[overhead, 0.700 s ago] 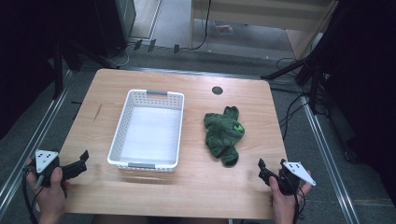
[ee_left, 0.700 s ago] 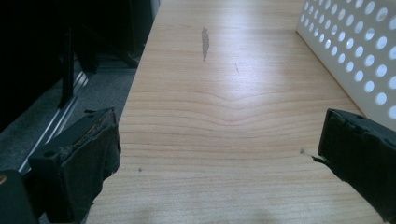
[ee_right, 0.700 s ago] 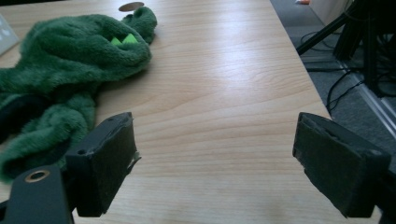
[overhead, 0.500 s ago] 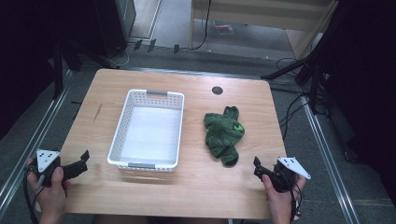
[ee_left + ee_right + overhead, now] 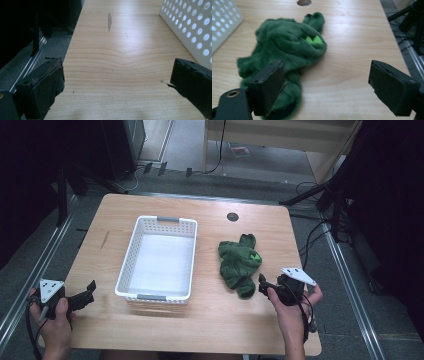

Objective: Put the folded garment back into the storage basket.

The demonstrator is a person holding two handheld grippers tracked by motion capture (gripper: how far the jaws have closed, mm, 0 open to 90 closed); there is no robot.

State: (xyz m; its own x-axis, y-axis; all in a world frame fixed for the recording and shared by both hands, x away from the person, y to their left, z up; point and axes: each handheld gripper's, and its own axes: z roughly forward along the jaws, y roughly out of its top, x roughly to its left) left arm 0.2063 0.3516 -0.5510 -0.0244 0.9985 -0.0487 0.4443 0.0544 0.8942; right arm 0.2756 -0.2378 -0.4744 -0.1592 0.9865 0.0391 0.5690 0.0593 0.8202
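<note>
Plenty of bare counter [image 5: 215, 320] along the bottom of the high view, so both hands can slide around there. The white basket [image 5: 159, 257] blocks the middle-left, and the green plush toy [image 5: 240, 262] sits right of center, just ahead of the right gripper [image 5: 263, 286]. There's a clear lane between basket and toy.

A light wooden surface [image 5: 200, 320] with a round cable hole [image 5: 232, 216] stood on a grey floor [image 5: 185, 150]. Metal rails [image 5: 345, 270] ran along both sides. Black cables [image 5: 310, 235] trailed at the right. A pale wooden cabinet [image 5: 280, 140] stood behind, and the edges of the room lay in darkness.
</note>
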